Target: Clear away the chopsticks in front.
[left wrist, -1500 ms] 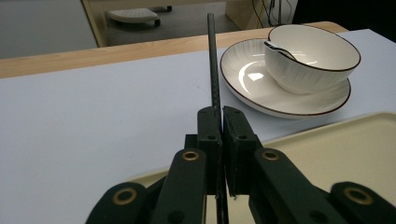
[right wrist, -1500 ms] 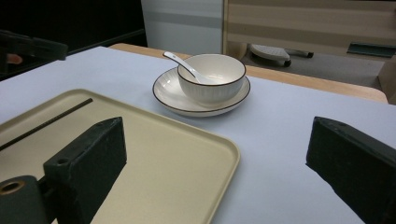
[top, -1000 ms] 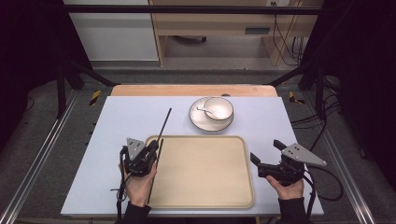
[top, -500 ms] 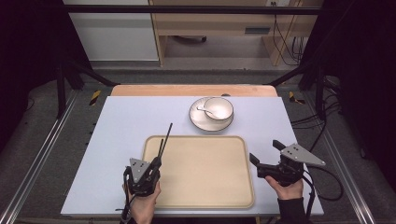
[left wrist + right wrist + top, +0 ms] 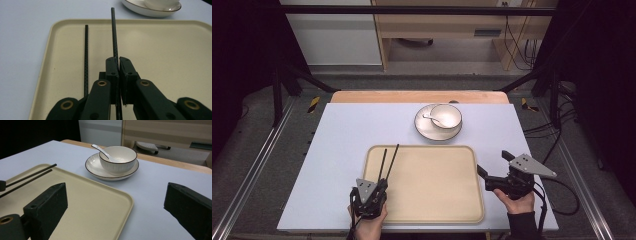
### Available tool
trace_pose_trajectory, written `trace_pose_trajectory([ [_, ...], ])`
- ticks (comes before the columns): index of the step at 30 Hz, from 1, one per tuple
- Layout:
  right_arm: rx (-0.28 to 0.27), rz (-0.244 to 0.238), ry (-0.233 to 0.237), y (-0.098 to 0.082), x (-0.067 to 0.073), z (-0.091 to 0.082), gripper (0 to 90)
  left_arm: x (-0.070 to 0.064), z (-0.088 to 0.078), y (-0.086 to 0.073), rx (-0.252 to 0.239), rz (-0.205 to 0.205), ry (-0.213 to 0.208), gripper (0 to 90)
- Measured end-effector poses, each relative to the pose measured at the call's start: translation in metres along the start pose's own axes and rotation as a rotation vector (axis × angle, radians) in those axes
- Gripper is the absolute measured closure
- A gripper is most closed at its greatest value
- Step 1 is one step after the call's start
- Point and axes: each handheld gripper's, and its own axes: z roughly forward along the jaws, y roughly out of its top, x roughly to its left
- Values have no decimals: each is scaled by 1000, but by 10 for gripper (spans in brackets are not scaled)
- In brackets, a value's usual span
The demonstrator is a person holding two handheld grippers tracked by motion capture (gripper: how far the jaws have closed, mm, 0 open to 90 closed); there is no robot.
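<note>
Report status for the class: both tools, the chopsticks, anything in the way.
Left tool shut on one chopstick. Right tool open, empty. Second chopstick on tray. Nothing blocking.

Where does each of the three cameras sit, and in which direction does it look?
High view: above the person's side, looking forward and down at the table; both hands and both tongs, left, right.
Left gripper view: on the left tongs, looking along shut jaws clamping one chopstick above the tray; the second chopstick lies beside.
Right gripper view: on the open right tongs, facing the bowl, spoon and plate.
Shared: the gripper views both show tray, chopsticks and plate.
</note>
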Motion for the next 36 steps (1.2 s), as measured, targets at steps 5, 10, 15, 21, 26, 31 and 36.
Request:
trace_pose_trajectory([
  [5,-1,-1,-1,0,0,0,50,-2,6,-4,32,12,17,854],
  [10,2,2,1,0,0,1,51,-4,7,-3,63,34,26,854],
  [15,2,-1,0,0,1,1,51,-6,10,-2,101,52,32,853],
  [21,2,0,1,0,1,1,51,-8,12,-2,135,75,39,850],
  [26,2,-1,1,0,1,1,51,-7,12,1,134,74,19,825],
  [31,-4,6,-1,0,0,-1,51,-3,6,13,92,62,-85,717],
  [36,-6,9,-5,0,-2,-1,51,3,-5,42,17,139,-157,553],
])
